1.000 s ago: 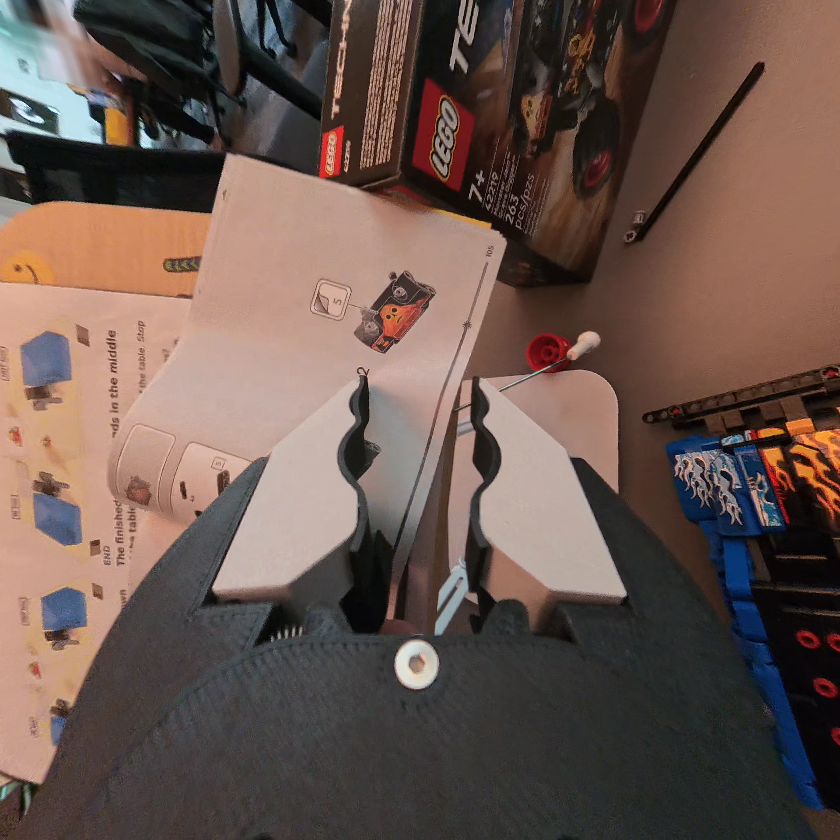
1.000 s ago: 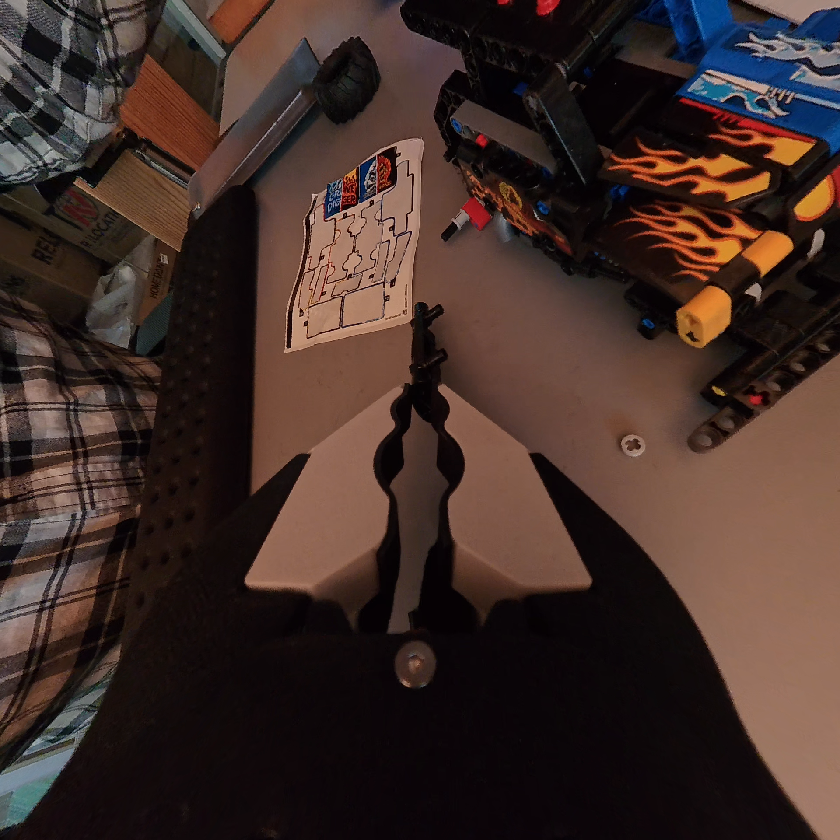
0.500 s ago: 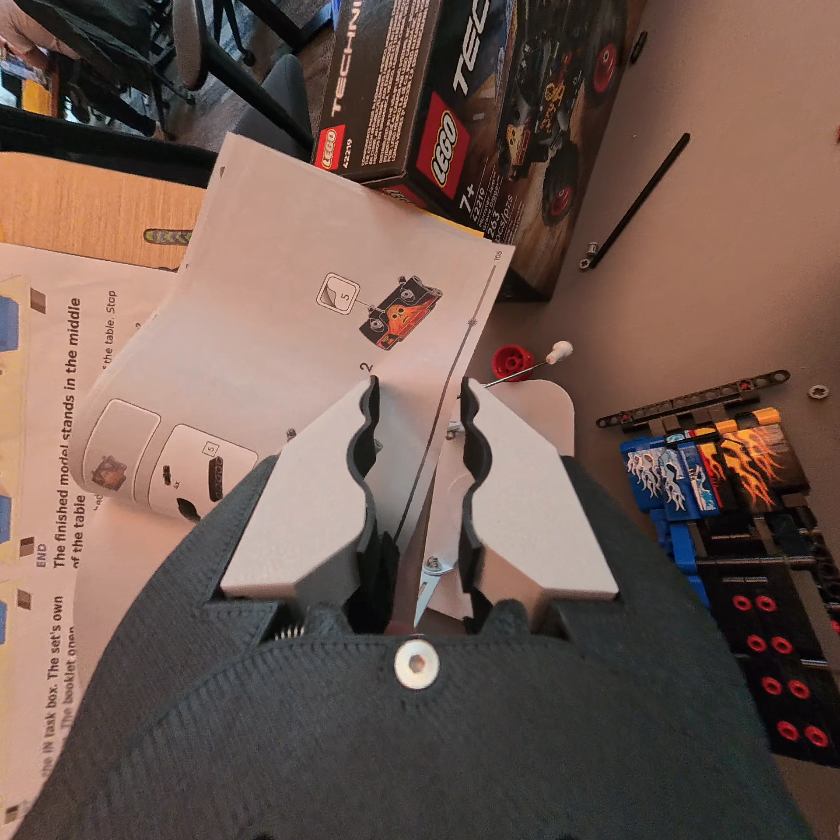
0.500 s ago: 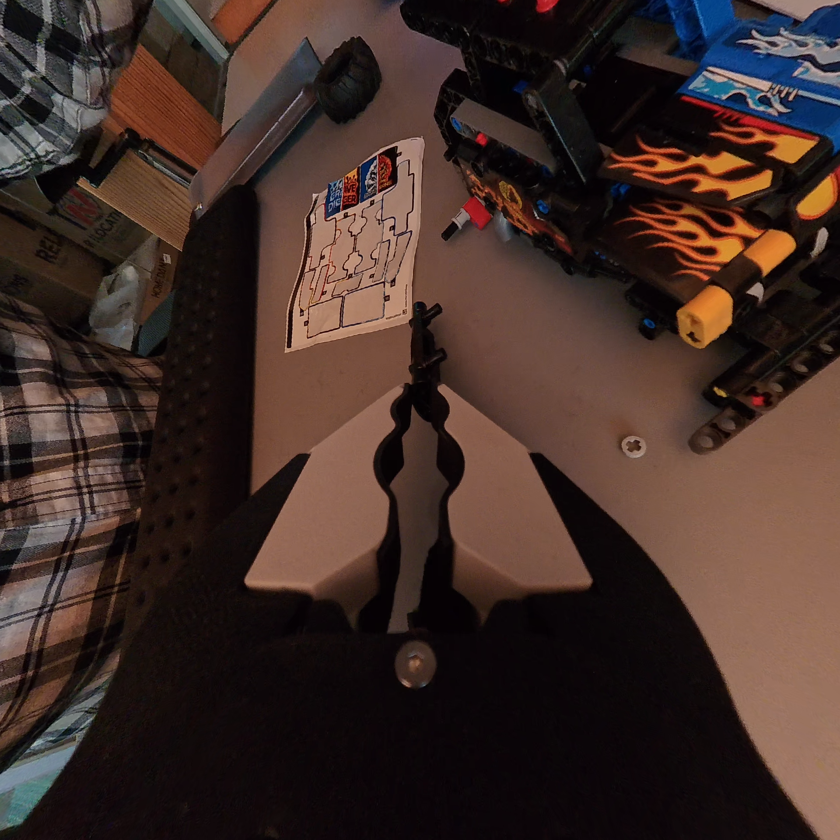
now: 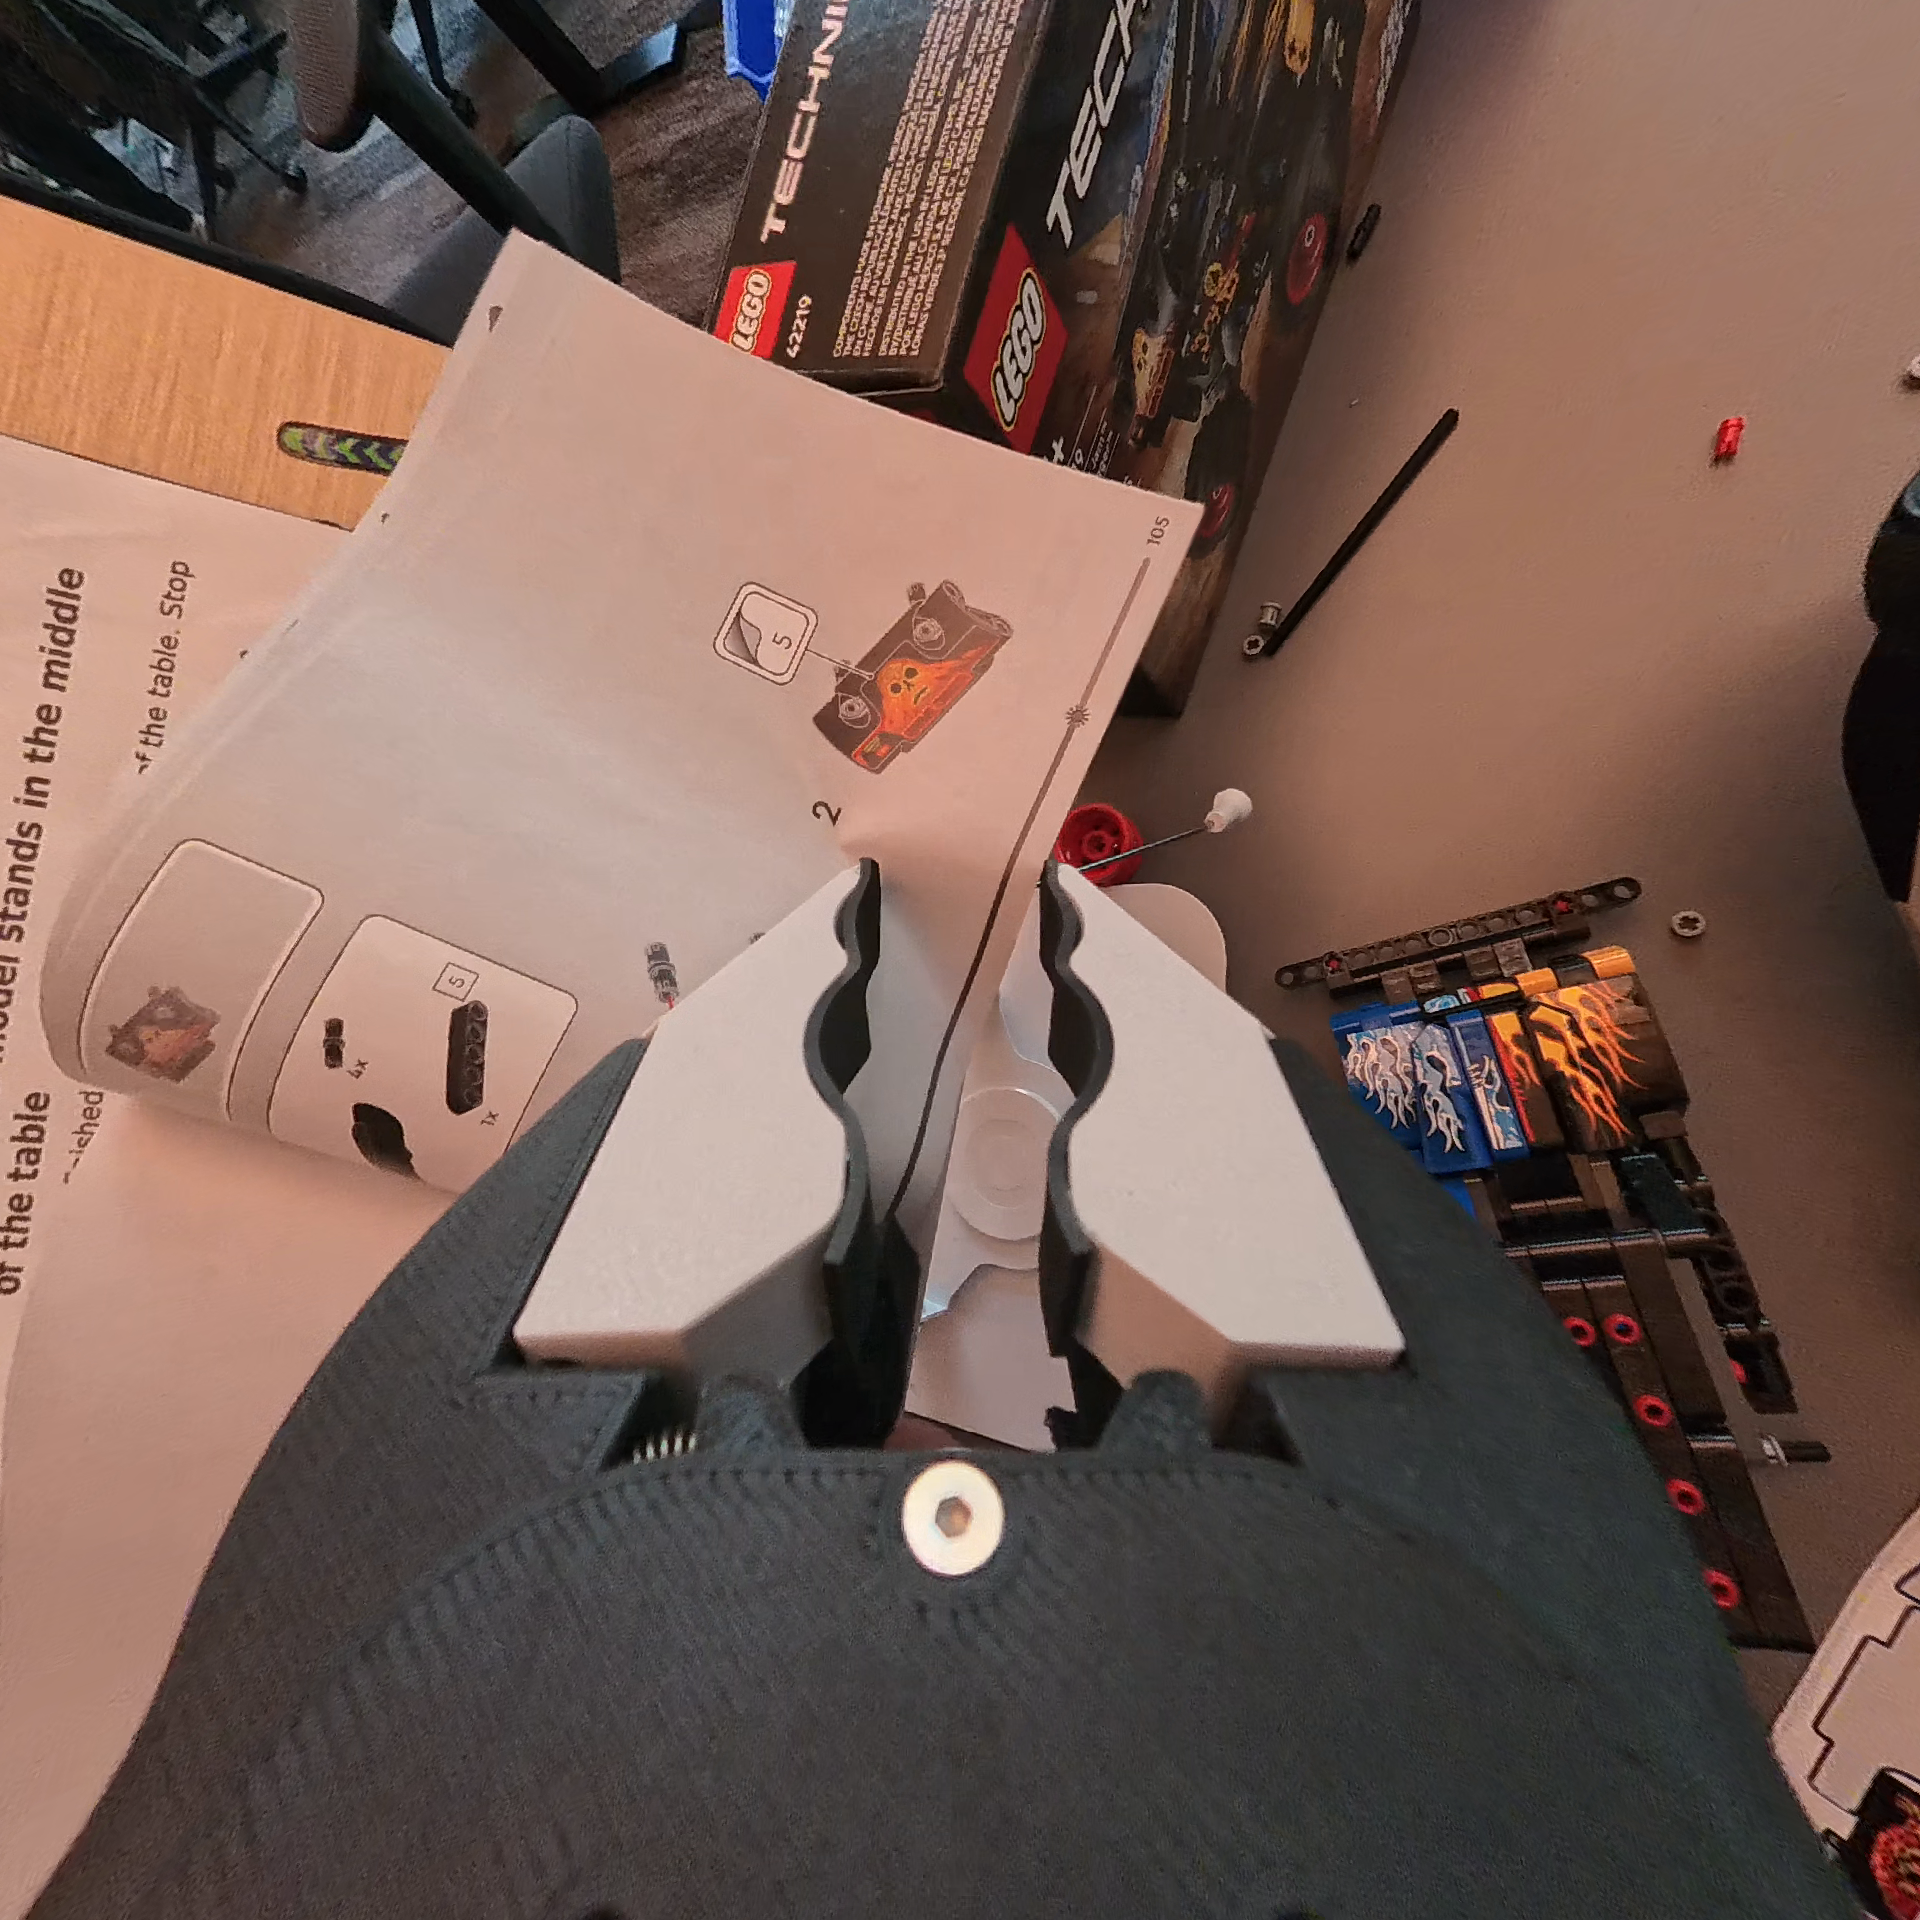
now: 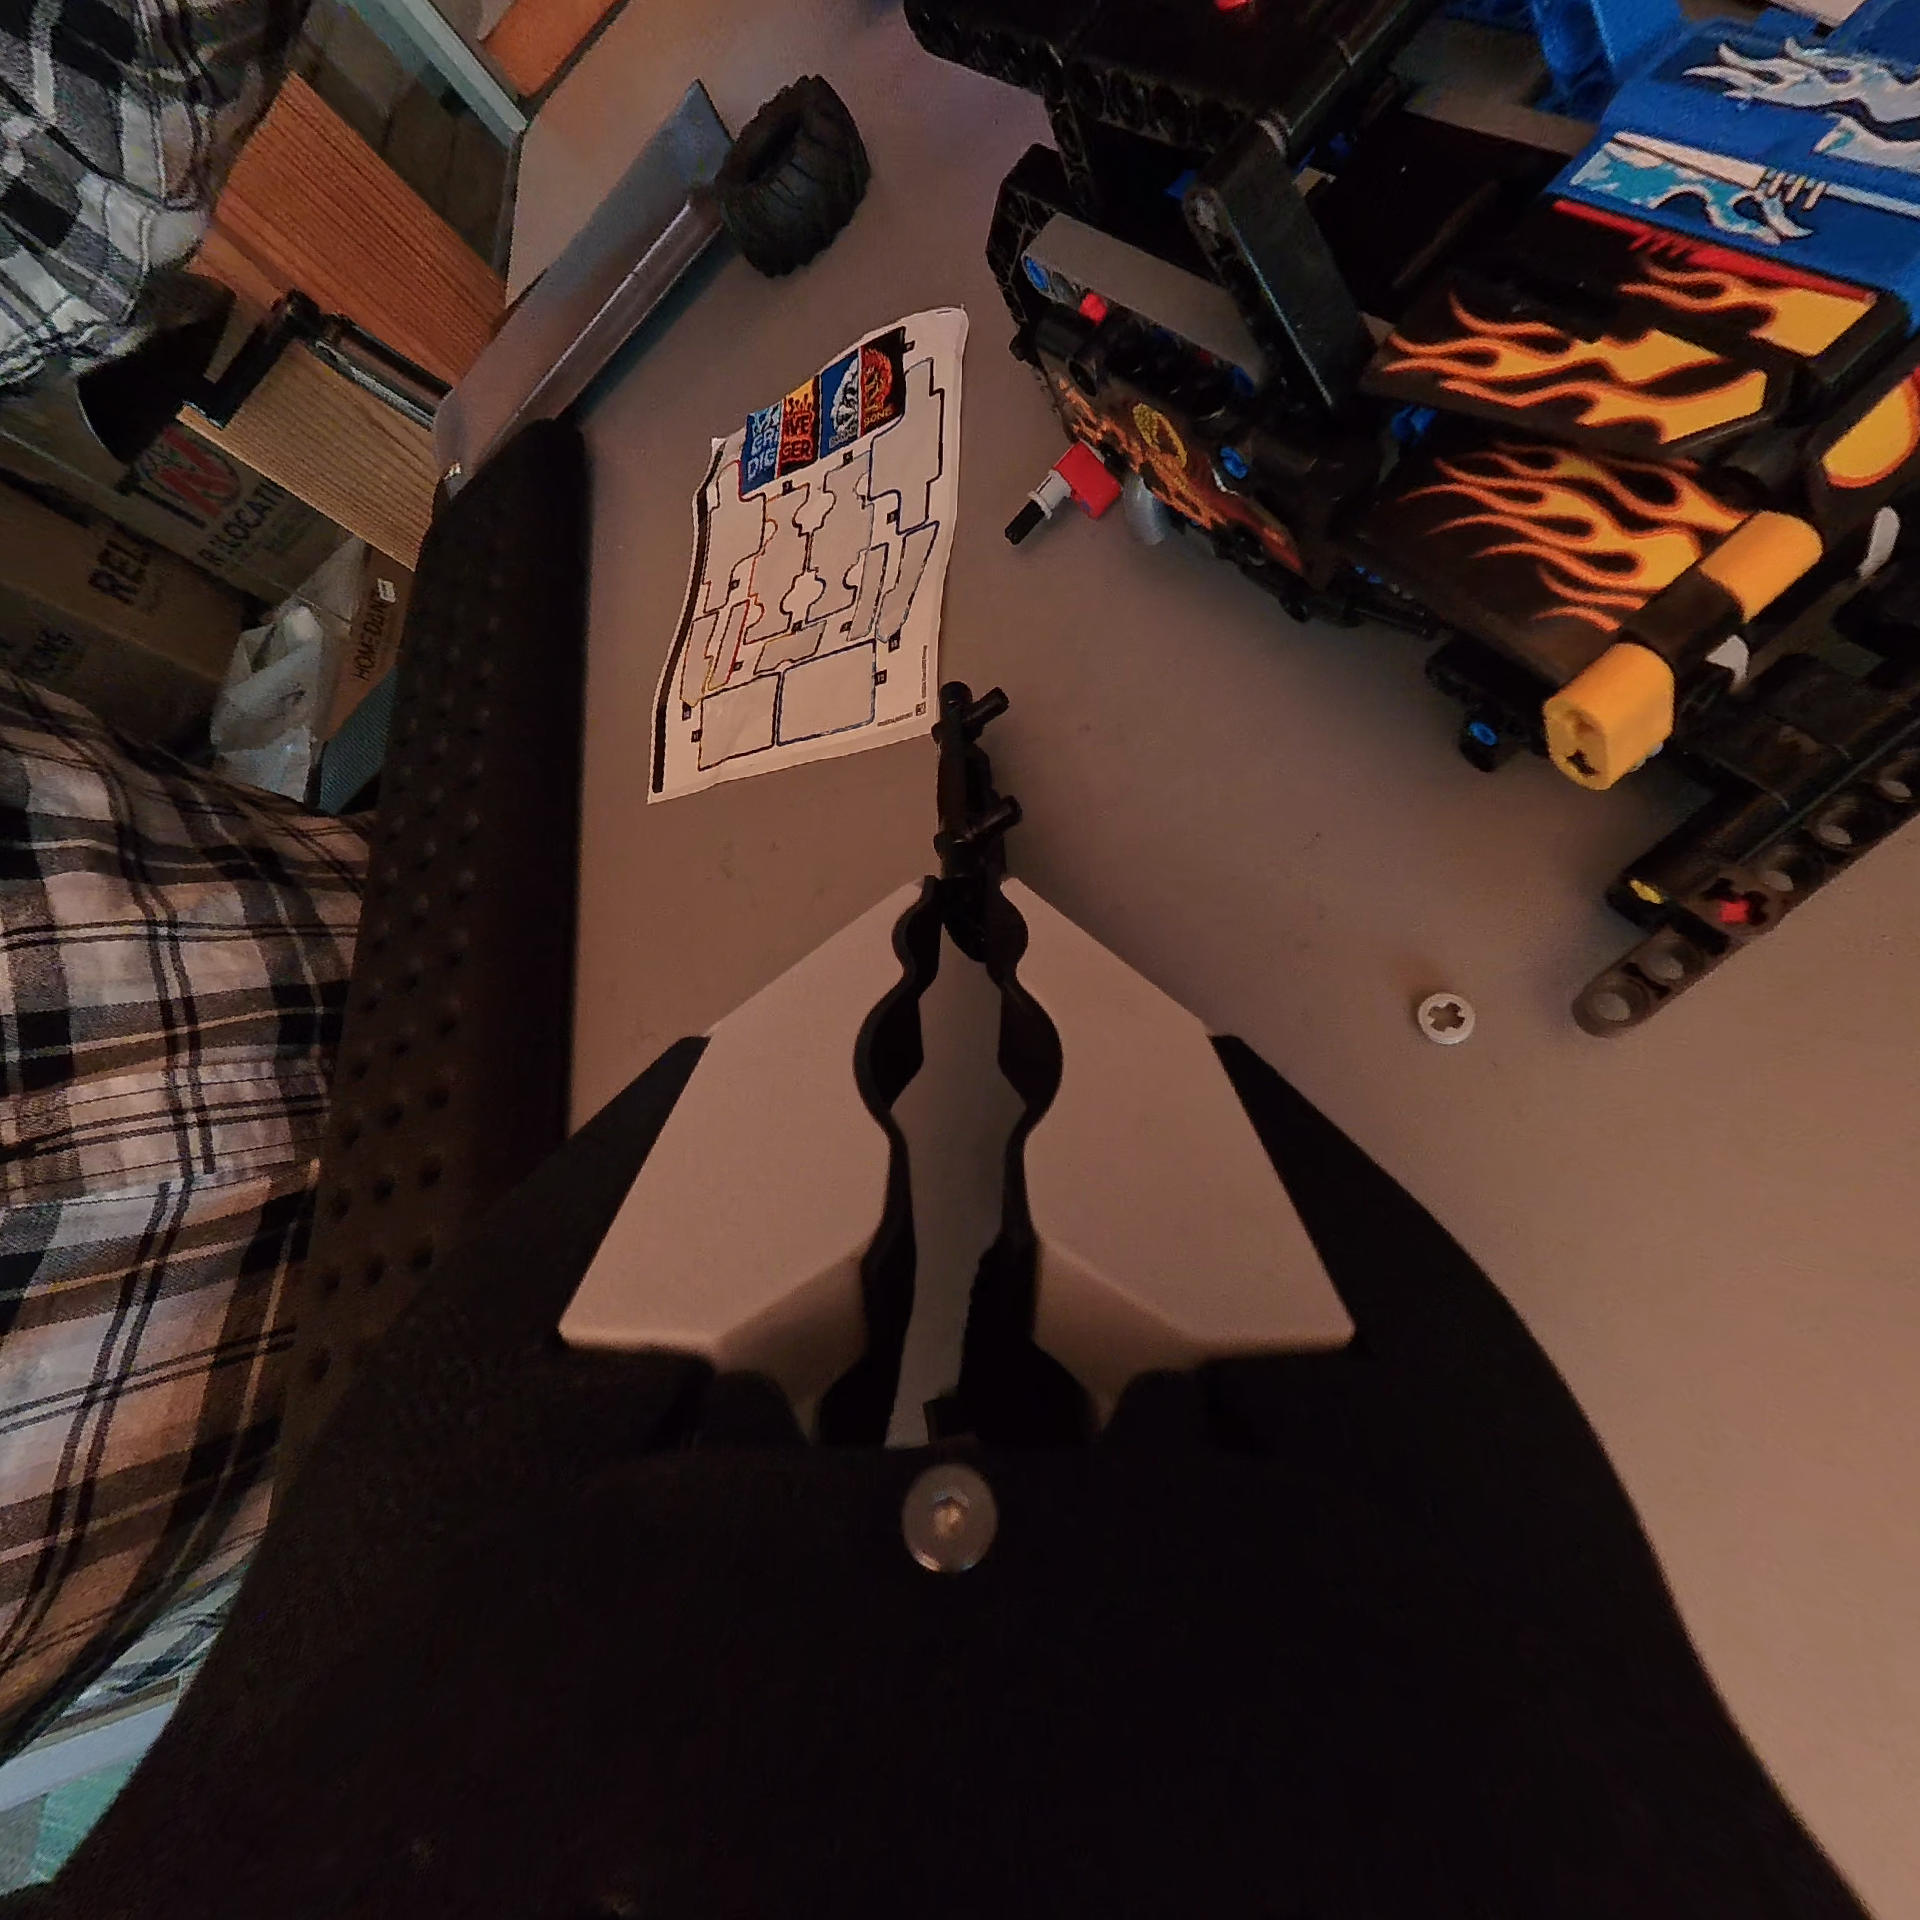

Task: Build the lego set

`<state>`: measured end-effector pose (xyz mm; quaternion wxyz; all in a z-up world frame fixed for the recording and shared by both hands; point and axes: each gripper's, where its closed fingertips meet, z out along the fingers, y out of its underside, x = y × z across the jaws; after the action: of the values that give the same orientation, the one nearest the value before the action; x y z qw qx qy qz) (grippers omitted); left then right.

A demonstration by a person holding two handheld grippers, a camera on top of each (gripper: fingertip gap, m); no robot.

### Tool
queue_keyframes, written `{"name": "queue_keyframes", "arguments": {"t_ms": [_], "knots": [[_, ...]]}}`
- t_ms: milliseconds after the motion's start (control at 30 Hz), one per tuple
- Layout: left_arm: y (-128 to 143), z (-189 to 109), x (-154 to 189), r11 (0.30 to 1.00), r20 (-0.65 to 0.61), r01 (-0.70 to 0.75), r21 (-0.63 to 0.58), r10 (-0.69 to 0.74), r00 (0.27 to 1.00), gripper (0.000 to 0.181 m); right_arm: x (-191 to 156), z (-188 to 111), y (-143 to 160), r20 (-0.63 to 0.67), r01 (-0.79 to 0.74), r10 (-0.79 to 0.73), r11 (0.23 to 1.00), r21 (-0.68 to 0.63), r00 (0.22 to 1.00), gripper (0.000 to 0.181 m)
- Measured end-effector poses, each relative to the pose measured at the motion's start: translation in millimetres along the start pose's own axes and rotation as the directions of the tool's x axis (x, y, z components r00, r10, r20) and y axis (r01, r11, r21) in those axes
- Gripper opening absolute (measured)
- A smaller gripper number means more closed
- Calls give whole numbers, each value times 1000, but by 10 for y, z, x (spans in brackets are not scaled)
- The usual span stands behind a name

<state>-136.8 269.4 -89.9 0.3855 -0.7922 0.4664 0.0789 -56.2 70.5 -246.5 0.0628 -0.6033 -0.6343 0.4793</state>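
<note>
The partly built truck model (image 6: 1558,364), black with orange flame and blue panels, lies at the upper right of the right wrist view. It also shows in the left wrist view (image 5: 1538,1070) at the right. My right gripper (image 6: 971,914) is shut on a thin black piece with side pins (image 6: 966,769), which sticks out past the tips above the grey table. My left gripper (image 5: 956,878) is open and empty. It hovers over the right edge of the open instruction booklet (image 5: 623,675) and a white disc-shaped thing (image 5: 997,1164).
The set's box (image 5: 1039,208) stands behind the booklet. A red hub (image 5: 1096,836), a long black axle (image 5: 1361,530) and a small white ring (image 6: 1445,1016) lie loose. A sticker sheet (image 6: 821,551), a tyre (image 6: 795,177) and a perforated black bar (image 6: 457,831) lie left. One gripper's finger ends stand about 25 cm off the other's. Between my left fingertips and the red hub (image 5: 1096,836) there is roughly 15 cm.
The left gripper has drawn back and shifted, so more of the table and model shows; its jaws have narrowed a little but stay open. The right gripper holds still with its piece.
</note>
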Motion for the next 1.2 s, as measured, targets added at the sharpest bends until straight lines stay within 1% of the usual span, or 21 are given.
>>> {"name": "queue_keyframes", "arguments": {"t_ms": [533, 833, 1000, 1100, 1200], "knots": [[1, -5, 3, 998, -86, 58, -30, -61, 994, 30, -23, -1, -2, 0, 3, -3, 1000, -4, 1000, 6], [-8, -22, 12, 990, -173, 132, -41, -137, 975, 29, -36, 4, 12, 8, -6, 6, 1000, -11, 1000, 6], [-13, -30, 24, 987, -201, 149, -57, -158, 967, 31, -42, 8, 14, 10, -4, 4, 1000, -14, 1000, 6], [-18, -37, 38, 986, -213, 152, -66, -163, 963, 33, -42, 9, 18, 9, -3, 3, 1000, -16, 1000, 6], [2, -20, 17, 990, -178, 119, -76, -131, 975, 29, -40, 9, 20, 7, -3, 3, 1000, -18, 1000, 6]]}}
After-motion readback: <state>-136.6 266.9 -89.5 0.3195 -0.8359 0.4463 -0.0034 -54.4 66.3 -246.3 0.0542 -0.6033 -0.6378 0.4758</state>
